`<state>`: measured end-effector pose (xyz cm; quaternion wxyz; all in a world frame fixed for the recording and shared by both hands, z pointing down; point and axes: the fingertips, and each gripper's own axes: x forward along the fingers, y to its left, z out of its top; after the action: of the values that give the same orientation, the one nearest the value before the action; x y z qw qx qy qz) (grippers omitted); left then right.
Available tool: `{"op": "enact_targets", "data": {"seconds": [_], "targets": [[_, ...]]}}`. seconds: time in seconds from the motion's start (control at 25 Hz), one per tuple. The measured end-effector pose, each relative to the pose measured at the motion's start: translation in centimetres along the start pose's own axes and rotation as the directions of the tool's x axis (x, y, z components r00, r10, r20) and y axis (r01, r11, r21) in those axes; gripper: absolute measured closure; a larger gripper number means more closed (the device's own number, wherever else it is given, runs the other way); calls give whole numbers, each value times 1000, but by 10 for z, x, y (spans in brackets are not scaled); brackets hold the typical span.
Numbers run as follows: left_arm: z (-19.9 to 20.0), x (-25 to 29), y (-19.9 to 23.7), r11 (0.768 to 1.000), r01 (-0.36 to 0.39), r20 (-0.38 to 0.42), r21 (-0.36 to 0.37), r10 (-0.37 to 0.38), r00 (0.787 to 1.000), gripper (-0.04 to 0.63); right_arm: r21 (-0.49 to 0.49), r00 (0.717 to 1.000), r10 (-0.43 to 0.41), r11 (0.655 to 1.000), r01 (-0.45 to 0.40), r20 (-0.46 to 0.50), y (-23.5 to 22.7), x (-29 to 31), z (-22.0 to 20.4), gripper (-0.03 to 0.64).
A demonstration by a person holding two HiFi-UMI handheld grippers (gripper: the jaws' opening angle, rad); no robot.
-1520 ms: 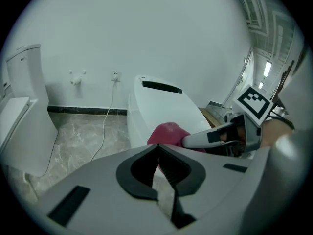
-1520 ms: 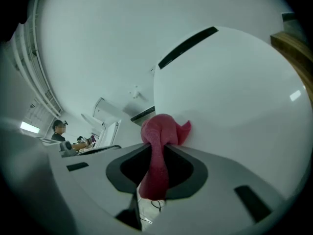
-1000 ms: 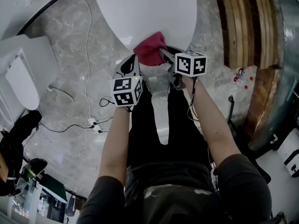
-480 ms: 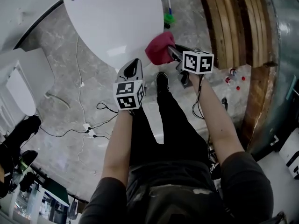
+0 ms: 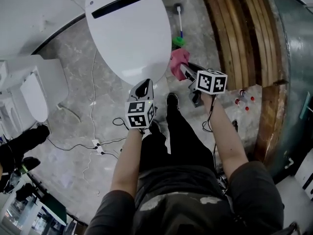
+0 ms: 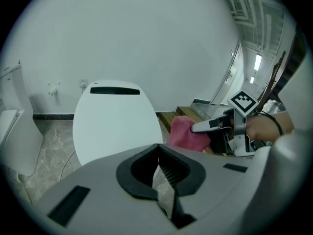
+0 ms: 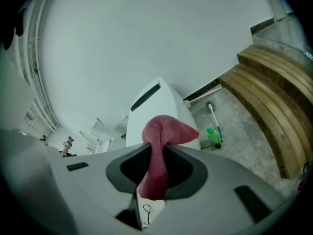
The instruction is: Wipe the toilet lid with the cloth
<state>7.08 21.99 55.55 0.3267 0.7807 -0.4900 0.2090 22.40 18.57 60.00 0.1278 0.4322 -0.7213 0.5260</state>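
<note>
Looking steeply down over a person's forearms and dark trousers, with 1 shoe (image 5: pixel 171 101) on a grey marble floor (image 5: pixel 73 82) just in front of the toilet lid (image 5: pixel 124 28).

The person holds 2 grippers, both short of the lid's front edge. The left gripper (image 5: pixel 145 84) points at the lid's front tip; its jaws are pressed together with nothing between them. The right gripper (image 5: pixel 184 70) sits off the lid's front right side, its jaws clamped on a pink cloth (image 5: pixel 178 61). The cloth bunches out past the jaws and hangs in the air beside the lid, not touching it.

The lid is white, oval and closed, with a dark slot near its back. A brush with a green head (image 5: pixel 179 33) lies on the floor to the lid's right, and wooden steps (image 5: pixel 234 38) lie further right. Thin cables (image 5: pixel 93 141) trail over the floor to the lid's left.

The cloth is off the surface, so no wiping stroke is under way at this moment. The next move likely calls for lowering the right gripper until the cloth lies on the lid, then sweeping across it.
</note>
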Motion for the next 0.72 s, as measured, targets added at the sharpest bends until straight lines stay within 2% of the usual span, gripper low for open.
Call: {"op": "enact_targets", "data": {"seconds": [0.16,0.36,0.72], "targets": [[26,-29,1,1000,-3,60,2,3,998,586,-38,999,33,999,-31,31,43,-23,5,540],[54,-80,-11,999,45,148,24,-48,988,586,-60,995,62,997,-57,74,91,-50,-5,540],[49,-191,-30,996,87,228,21,-89,970,586,-144,980,122,985,-99,155,187,-111,-27,540]]}}
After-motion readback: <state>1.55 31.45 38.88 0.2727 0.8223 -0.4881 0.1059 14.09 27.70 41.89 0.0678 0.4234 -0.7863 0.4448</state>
